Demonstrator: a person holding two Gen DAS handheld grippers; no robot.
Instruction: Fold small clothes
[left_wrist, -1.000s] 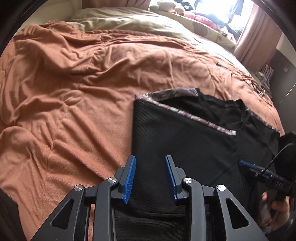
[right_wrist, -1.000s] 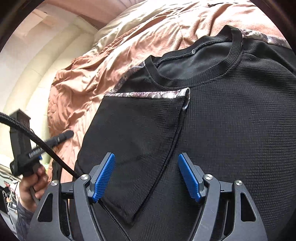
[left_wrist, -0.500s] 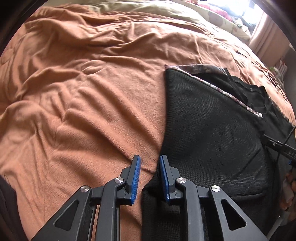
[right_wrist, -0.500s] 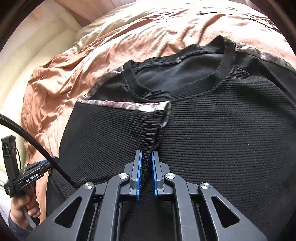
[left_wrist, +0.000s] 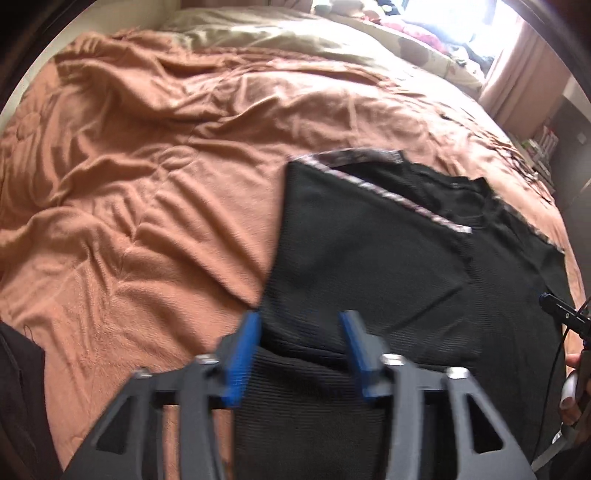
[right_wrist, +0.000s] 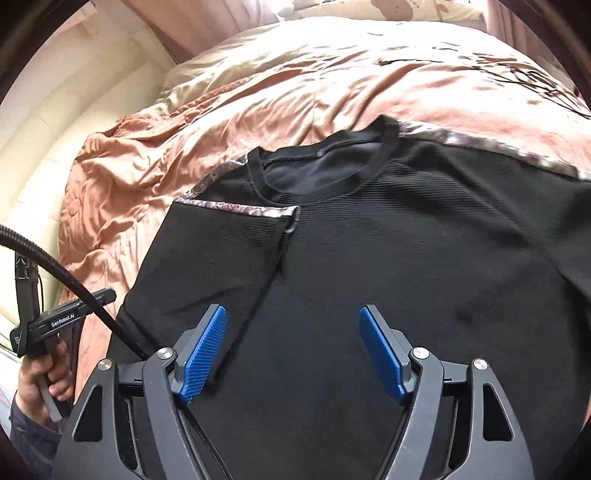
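A black ribbed T-shirt (left_wrist: 369, 266) (right_wrist: 388, 266) lies flat on an orange-brown bedspread (left_wrist: 140, 177), neck away from me. Its left sleeve (right_wrist: 225, 251), edged with a patterned band, is folded in over the chest. My left gripper (left_wrist: 301, 350) hovers open above the shirt's left edge, near the hem, holding nothing. My right gripper (right_wrist: 293, 350) is open over the shirt's middle, just right of the folded sleeve's edge, with nothing between its blue pads (right_wrist: 203, 354).
The rumpled bedspread (right_wrist: 155, 147) spreads wide to the left and beyond the collar. Beige bedding and pillows (left_wrist: 295, 37) lie at the head, with curtains (left_wrist: 517, 85) at the far right. A hand (right_wrist: 40, 373) grips the other gripper's handle at lower left.
Both grippers were shut half a second ago and now stand open. The left gripper has moved right, back over the shirt's edge; the right has pulled back a little.
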